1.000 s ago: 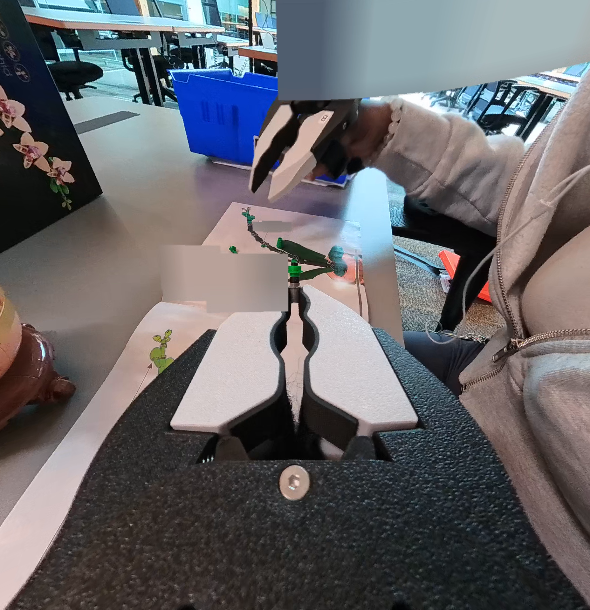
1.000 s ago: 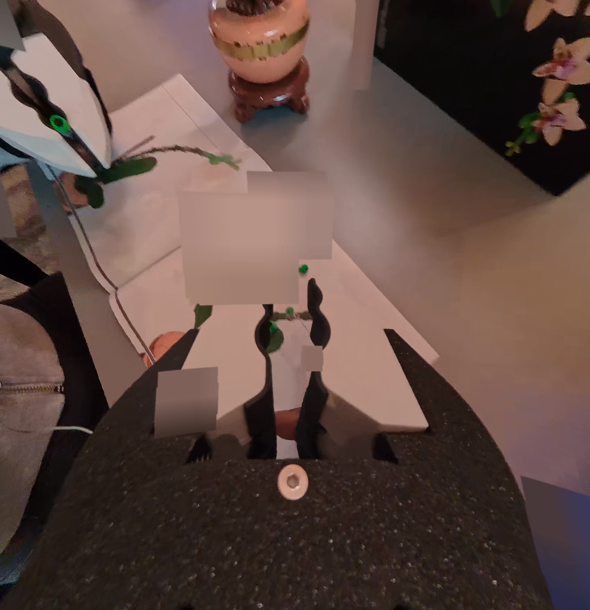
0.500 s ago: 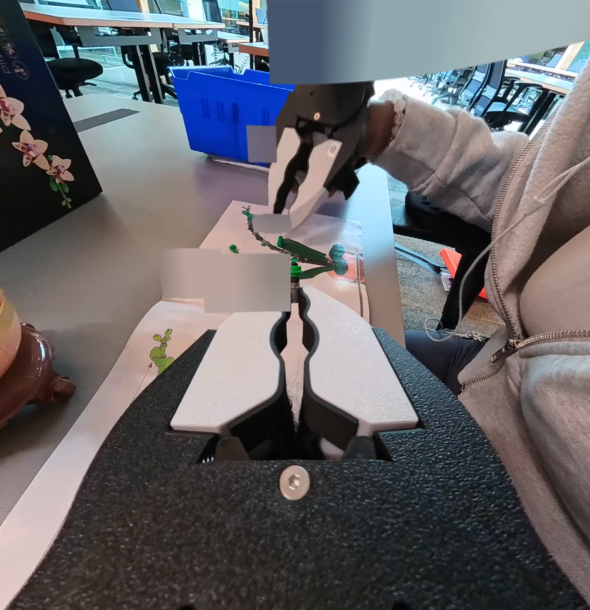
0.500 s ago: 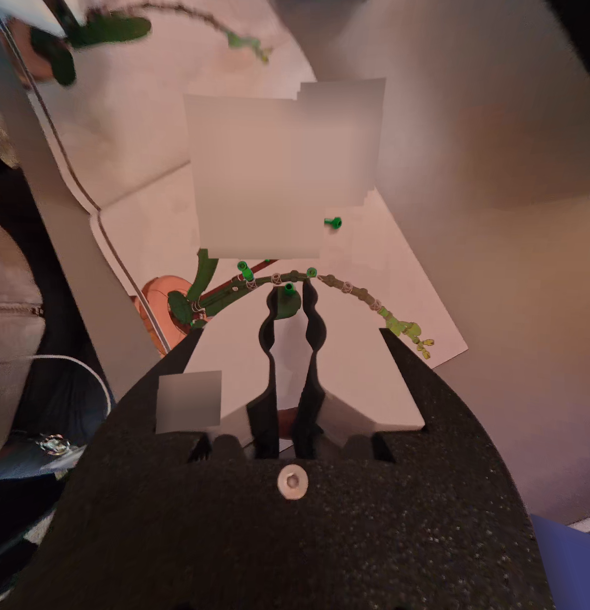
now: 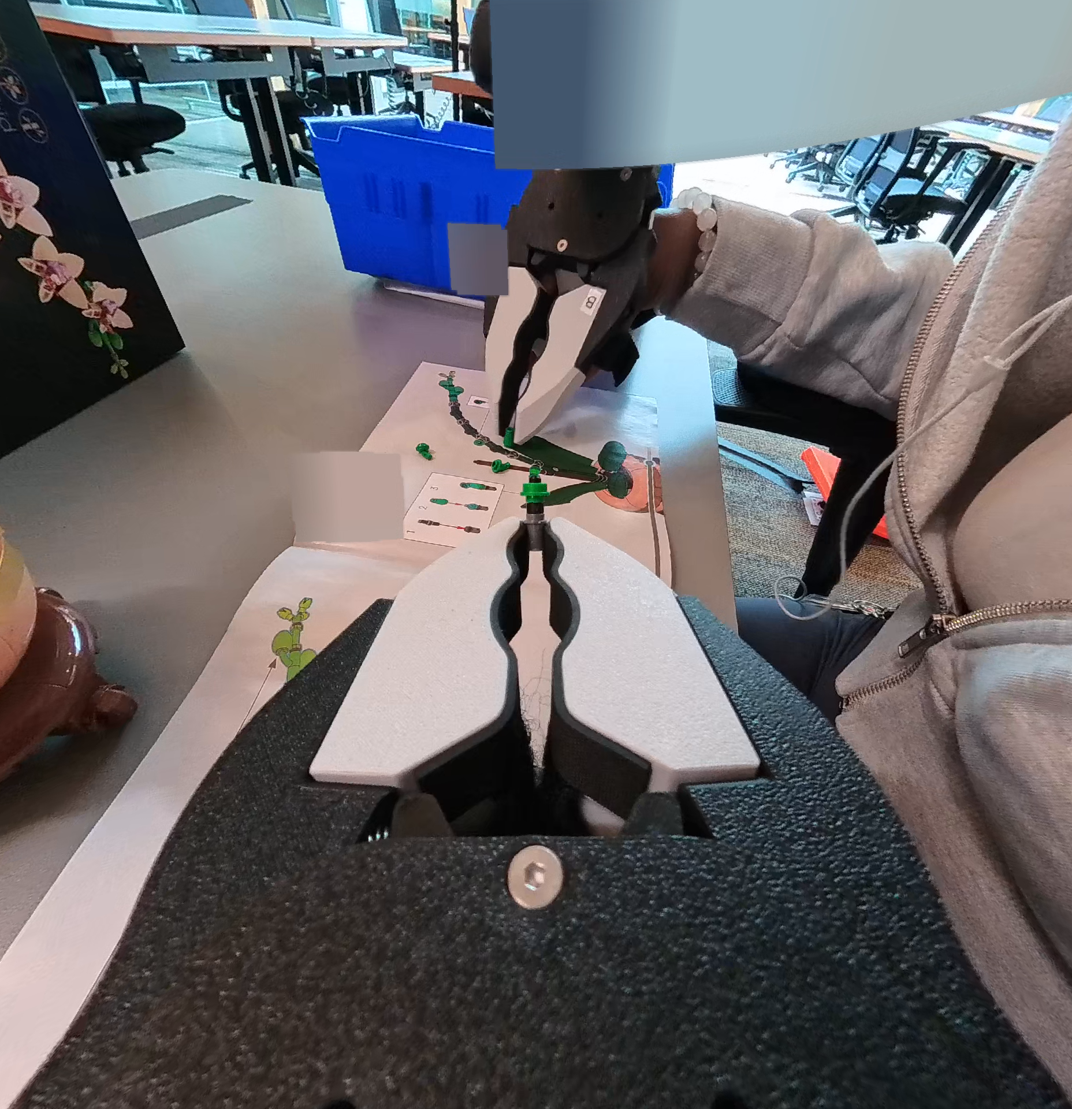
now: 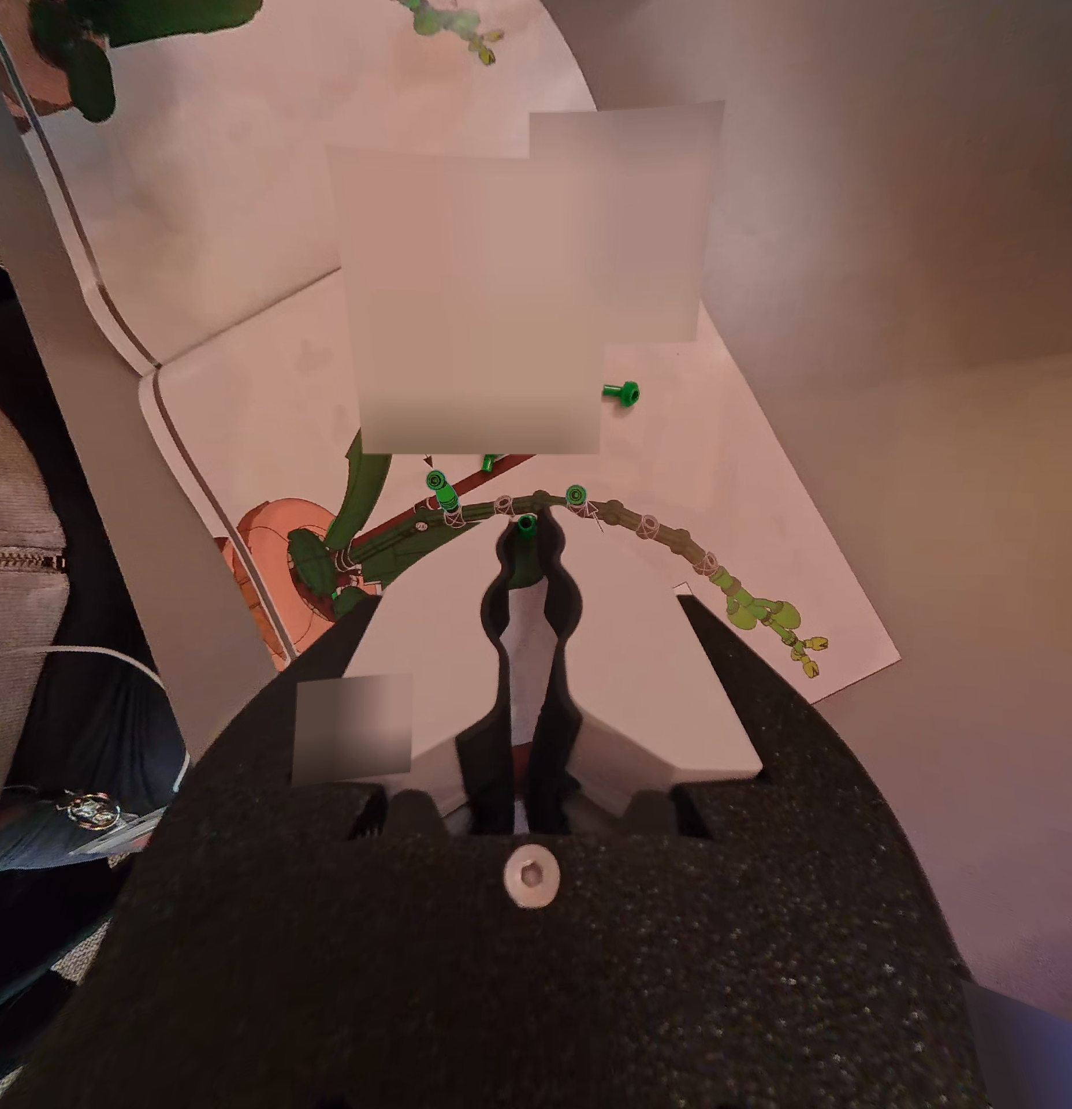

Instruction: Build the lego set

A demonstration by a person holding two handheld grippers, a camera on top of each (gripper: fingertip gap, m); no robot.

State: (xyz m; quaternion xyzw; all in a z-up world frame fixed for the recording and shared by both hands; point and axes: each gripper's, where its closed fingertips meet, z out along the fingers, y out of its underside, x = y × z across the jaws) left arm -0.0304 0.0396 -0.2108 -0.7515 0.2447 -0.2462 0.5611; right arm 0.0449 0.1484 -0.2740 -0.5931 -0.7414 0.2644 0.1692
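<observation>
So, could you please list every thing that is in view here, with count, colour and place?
booklet: one, white with plant drawings, open on the table
table: one, grey
loose pegs: two seen, green, lying on the booklet
stem piece: one, dark with a green collar, at the left tongs' tips
small peg: one, green, at the right tongs' tips
vase: one, pink on a brown base, far left
box: one, black with orchid pictures, back left
bin: one, blue, behind
left tongs: closed on the stem piece
right tongs: closed on the small peg
sleeve: grey
</observation>
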